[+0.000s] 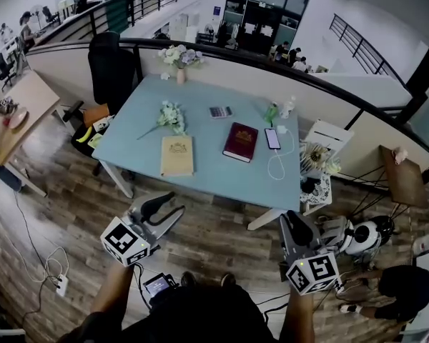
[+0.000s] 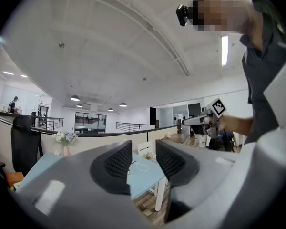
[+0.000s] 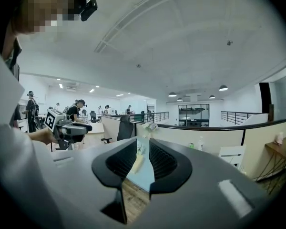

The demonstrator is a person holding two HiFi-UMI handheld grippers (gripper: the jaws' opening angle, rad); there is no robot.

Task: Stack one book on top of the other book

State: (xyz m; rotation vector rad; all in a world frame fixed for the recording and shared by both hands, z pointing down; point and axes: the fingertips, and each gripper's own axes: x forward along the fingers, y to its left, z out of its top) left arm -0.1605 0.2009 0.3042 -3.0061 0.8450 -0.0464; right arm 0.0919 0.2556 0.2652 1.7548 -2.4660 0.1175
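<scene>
Head view, tan book [image 1: 176, 155], maroon book [image 1: 240, 141] apart, left claw [image 1: 176, 203], right claw [image 1: 294, 219] parted, empty

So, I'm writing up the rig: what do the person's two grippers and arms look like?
The left gripper and right gripper each have a light grey body, black ribbed tongs with rounded tips, and a white cube printed with black square markers at the back. The person wears a dark top; the forearms are unsleeved.
</scene>
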